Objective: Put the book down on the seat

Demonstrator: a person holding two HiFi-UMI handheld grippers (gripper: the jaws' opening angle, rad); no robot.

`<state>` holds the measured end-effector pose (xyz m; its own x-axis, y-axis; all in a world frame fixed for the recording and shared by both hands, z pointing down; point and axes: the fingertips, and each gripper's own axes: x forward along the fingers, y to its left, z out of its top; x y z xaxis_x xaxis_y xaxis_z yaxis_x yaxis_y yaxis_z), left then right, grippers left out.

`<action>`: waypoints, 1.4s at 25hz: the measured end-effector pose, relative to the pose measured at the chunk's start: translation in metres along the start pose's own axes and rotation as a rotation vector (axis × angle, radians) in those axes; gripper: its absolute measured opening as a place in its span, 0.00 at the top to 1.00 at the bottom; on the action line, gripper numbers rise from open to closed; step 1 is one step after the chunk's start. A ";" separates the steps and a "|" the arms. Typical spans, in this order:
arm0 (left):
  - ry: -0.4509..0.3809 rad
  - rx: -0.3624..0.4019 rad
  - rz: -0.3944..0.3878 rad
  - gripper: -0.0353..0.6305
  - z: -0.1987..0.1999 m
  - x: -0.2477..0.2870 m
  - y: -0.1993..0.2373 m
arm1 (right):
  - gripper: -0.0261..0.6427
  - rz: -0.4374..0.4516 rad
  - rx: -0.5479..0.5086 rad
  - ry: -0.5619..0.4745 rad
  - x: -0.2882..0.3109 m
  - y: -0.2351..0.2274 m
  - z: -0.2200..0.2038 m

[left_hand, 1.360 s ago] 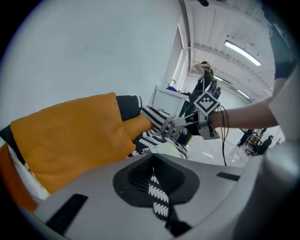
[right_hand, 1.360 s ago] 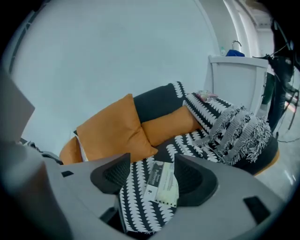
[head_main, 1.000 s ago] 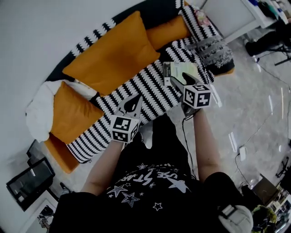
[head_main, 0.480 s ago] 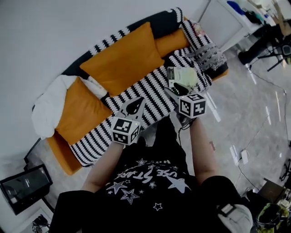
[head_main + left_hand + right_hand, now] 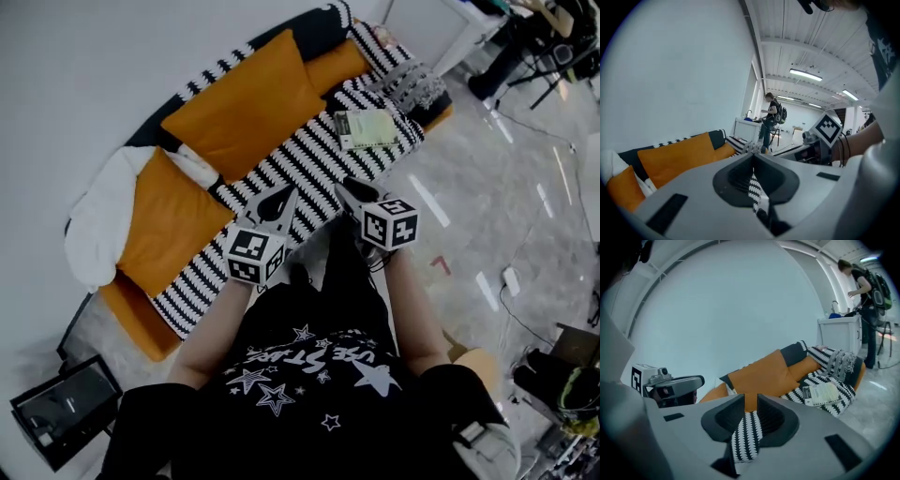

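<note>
The right gripper [image 5: 750,399] is holding nothing: its jaws have just been closing and are now standing a narrow slit apart, with only the striped cover [image 5: 746,434] and a strip of orange cushion [image 5: 761,376] showing through the gap. In the head view the right gripper [image 5: 345,187] is hanging in front of the person's body, well apart from the book [image 5: 366,128]. The left gripper [image 5: 753,157] is clenched on nothing, its jaws meeting at the tips, and it is hovering beside the right one over the seat's front edge [image 5: 286,195].

Further out, the book [image 5: 824,393] is lying flat on the seat [image 5: 309,169] of the sofa, toward the end where a grey throw [image 5: 412,86] is draped, and no gripper is touching it. It is sitting near the seat's front edge, with the orange cushion [image 5: 244,103] leaning against the backrest behind it.

Judging from this, the placing looks done and the step in hand is clearing away. Doing that well means keeping both grippers high and away from the cover so nothing is tugging the fabric under the book. It is also worth checking that the book is resting fully on the seat, not overhanging the front edge, where it could slide to the floor.
</note>
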<state>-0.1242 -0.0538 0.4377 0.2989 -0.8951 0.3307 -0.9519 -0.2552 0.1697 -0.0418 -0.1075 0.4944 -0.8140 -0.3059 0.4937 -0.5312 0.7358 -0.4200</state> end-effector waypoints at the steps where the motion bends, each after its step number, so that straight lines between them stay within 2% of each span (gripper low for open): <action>1: 0.004 0.002 -0.006 0.93 -0.002 -0.004 -0.001 | 0.83 -0.018 0.014 -0.008 -0.004 0.001 -0.005; 6: 0.014 -0.017 -0.020 0.93 -0.010 -0.022 -0.006 | 0.88 -0.013 0.058 -0.030 -0.023 0.019 -0.022; 16: 0.028 0.004 -0.030 0.93 -0.015 -0.026 -0.026 | 0.89 0.023 0.117 -0.082 -0.046 0.027 -0.040; 25: 0.005 0.025 -0.039 0.94 -0.018 -0.040 -0.082 | 0.89 0.037 0.150 -0.157 -0.109 0.037 -0.079; 35: -0.034 0.052 -0.040 0.93 -0.024 -0.095 -0.162 | 0.89 0.035 0.078 -0.196 -0.194 0.072 -0.110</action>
<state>0.0029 0.0809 0.4015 0.3353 -0.8955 0.2928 -0.9417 -0.3089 0.1336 0.1036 0.0713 0.4523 -0.8583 -0.3985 0.3234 -0.5124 0.7015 -0.4953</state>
